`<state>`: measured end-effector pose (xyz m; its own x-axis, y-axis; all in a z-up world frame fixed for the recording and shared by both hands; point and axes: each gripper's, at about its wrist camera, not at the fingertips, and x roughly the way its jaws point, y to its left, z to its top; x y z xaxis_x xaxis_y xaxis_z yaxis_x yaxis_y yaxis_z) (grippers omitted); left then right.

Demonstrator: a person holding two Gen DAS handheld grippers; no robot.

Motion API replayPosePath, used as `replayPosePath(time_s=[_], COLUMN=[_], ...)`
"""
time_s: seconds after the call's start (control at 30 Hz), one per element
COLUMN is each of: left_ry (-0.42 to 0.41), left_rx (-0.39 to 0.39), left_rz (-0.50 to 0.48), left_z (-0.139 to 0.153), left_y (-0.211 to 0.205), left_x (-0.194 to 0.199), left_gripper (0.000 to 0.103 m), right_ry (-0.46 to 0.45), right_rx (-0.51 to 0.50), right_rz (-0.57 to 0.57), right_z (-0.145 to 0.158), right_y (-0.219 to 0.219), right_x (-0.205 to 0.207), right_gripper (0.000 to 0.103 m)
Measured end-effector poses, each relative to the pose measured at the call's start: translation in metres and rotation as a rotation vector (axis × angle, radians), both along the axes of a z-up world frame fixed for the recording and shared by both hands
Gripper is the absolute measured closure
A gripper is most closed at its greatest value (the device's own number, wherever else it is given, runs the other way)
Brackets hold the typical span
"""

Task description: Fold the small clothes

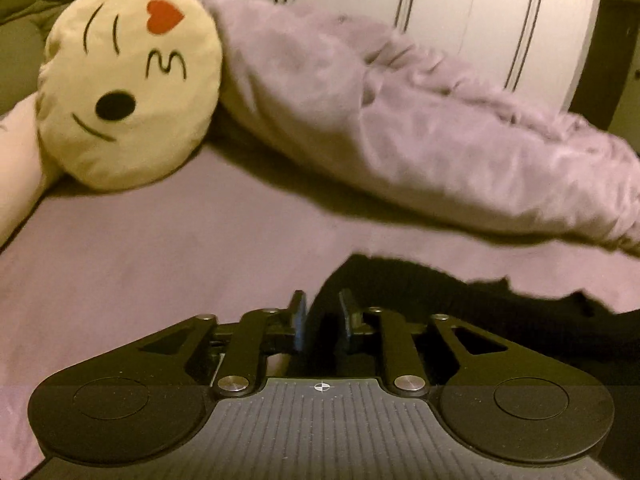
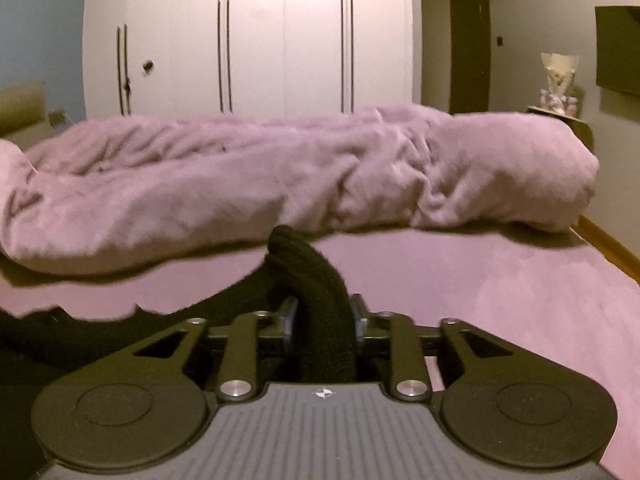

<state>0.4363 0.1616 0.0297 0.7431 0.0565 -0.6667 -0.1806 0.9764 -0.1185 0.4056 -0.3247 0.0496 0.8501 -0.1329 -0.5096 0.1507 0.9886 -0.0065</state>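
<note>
Black knit garment (image 2: 312, 280): laid on the mauve bed sheet (image 1: 140, 264), near side of the rumpled blanket (image 2: 280, 176).
Right gripper (image 2: 323, 314): jaws parted; a bunched fold of the garment is seen between them; pad contact cannot be told.
Left gripper (image 1: 322, 312): jaws parted at the garment's edge.
Emoji cushion (image 1: 128, 84): propped against the blanket's end.
</note>
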Motion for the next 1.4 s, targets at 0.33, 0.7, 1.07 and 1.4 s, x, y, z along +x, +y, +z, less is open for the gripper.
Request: replayPosePath(time_s=[0.33, 0.7, 1.07, 1.4], left_ry=[0.036, 0.066, 0.103, 0.098], left_rx=[0.073, 0.100, 0.036, 0.026], left_rz=[-0.039, -0.051, -0.099, -0.088], left_z=[-0.003, 0.001, -0.013, -0.028], left_y=[-0.014, -0.025, -0.016, -0.018], left_x=[-0.023, -0.039, -0.061, -0.052], left_gripper=[0.043, 0.036, 0.019, 0.044], right_ry=[0.046, 0.090, 0.104, 0.124], right_rx=[0.013, 0.032, 0.065, 0.093], right_rz=[0.032, 0.045, 0.016, -0.012], right_z=[-0.009, -0.016, -0.022, -0.028], right_y=[0.001, -0.001, -0.011, -0.019], right_x=[-0.041, -0.078, -0.094, -0.074], right_gripper=[0.064, 0.052, 0.044, 0.044])
